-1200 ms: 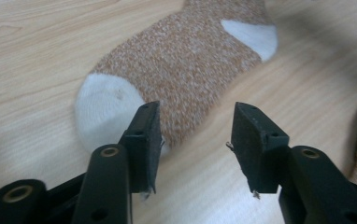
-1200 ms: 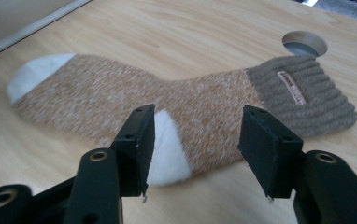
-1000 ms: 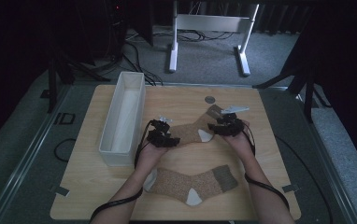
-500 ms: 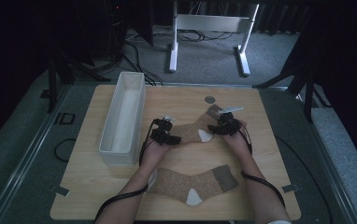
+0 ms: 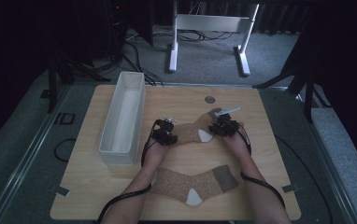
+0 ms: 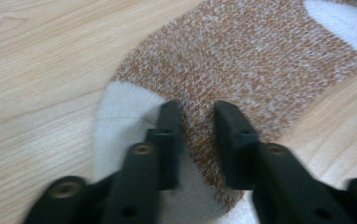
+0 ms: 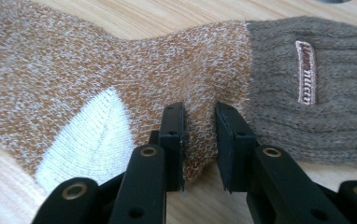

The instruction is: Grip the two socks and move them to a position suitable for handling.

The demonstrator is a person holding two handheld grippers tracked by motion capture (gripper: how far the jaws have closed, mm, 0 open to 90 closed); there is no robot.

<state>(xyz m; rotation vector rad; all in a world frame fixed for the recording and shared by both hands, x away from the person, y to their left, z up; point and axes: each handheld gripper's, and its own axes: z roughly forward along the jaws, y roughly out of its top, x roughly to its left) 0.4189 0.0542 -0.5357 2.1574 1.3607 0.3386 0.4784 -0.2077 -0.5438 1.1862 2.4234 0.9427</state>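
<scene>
Both grippers have dropped onto the far sock (image 5: 193, 131) since the earlier frames and their jaws have just been closing, fabric now pinched between them; table (image 5: 120, 186) is light wood, with a long white bin (image 5: 123, 119) standing along its left side; far sock lies flat mid-table, toe toward the bin, grey-brown cuff to the right; near sock (image 5: 193, 182) lies flat closer to the person, well apart from both grippers; left gripper (image 6: 197, 123) is clamped on a ridge of brown knit just beside the white toe patch (image 6: 120, 116); right gripper (image 7: 199, 128) is clamped on the sock's near edge between the white heel patch (image 7: 90, 135) and the ribbed cuff (image 7: 307, 93); small dark disc (image 5: 209, 99) sits on the table beyond the cuff.
</scene>
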